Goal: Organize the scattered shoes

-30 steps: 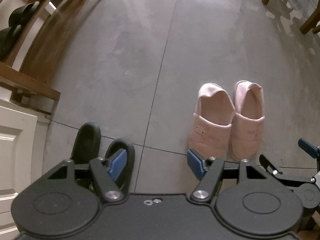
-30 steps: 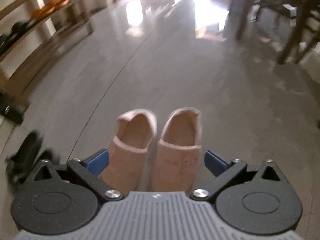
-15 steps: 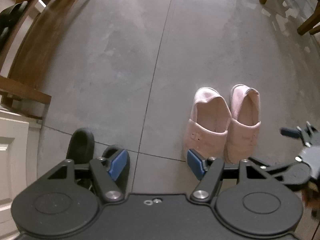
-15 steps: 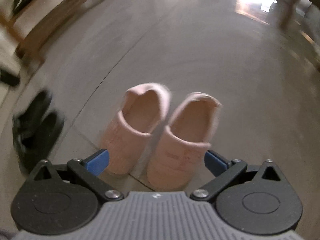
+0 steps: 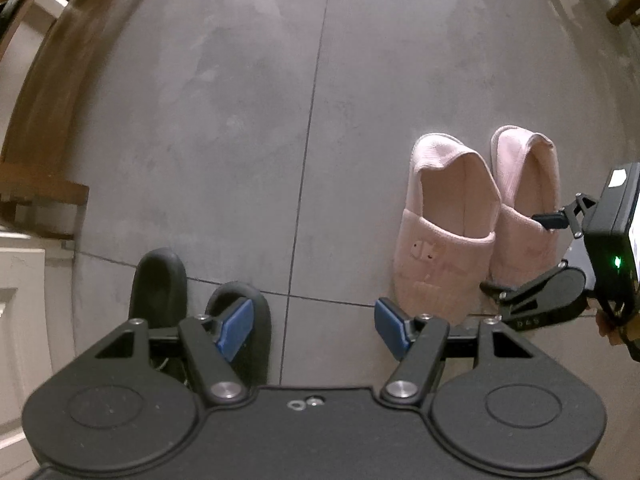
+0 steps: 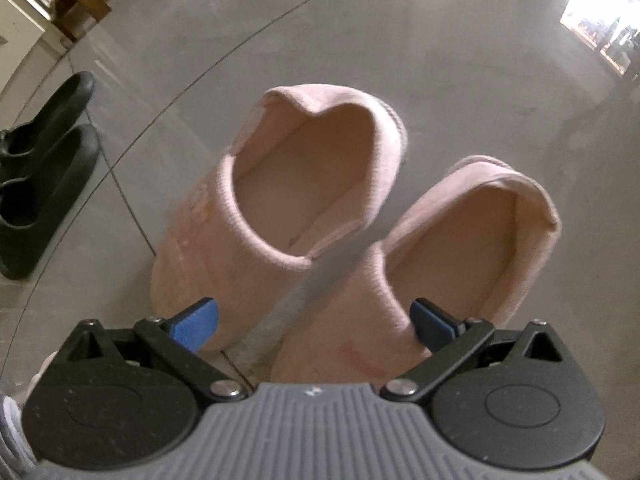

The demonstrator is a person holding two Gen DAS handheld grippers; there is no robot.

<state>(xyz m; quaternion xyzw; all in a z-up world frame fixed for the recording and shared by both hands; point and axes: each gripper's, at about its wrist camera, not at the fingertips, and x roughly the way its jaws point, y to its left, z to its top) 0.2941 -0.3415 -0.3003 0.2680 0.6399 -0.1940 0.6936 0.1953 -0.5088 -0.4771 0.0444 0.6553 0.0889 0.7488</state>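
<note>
Two pink slippers (image 5: 448, 232) stand side by side on the grey floor, toes toward me. In the right wrist view the pink slippers (image 6: 280, 200) fill the middle. My right gripper (image 6: 316, 324) hangs open just above their toes, one blue pad over each slipper, pressing on nothing. The left wrist view shows that right gripper (image 5: 524, 256) beside the right-hand slipper. A pair of black shoes (image 5: 160, 284) lies at the lower left. My left gripper (image 5: 314, 330) is open over the bare floor, its left pad above the nearer black shoe. The black shoes (image 6: 40, 184) also show at the left.
A wooden shoe rack (image 5: 48, 80) runs along the left, with a white cabinet door (image 5: 24, 300) below it. A chair leg (image 5: 624, 8) stands at the far right. A person's hand (image 5: 612, 328) holds the right gripper.
Both grippers have sunk toward the floor. The right one came down fast and rolled, so the pink slippers now loom large under it, and it has moved further into the left wrist view.
</note>
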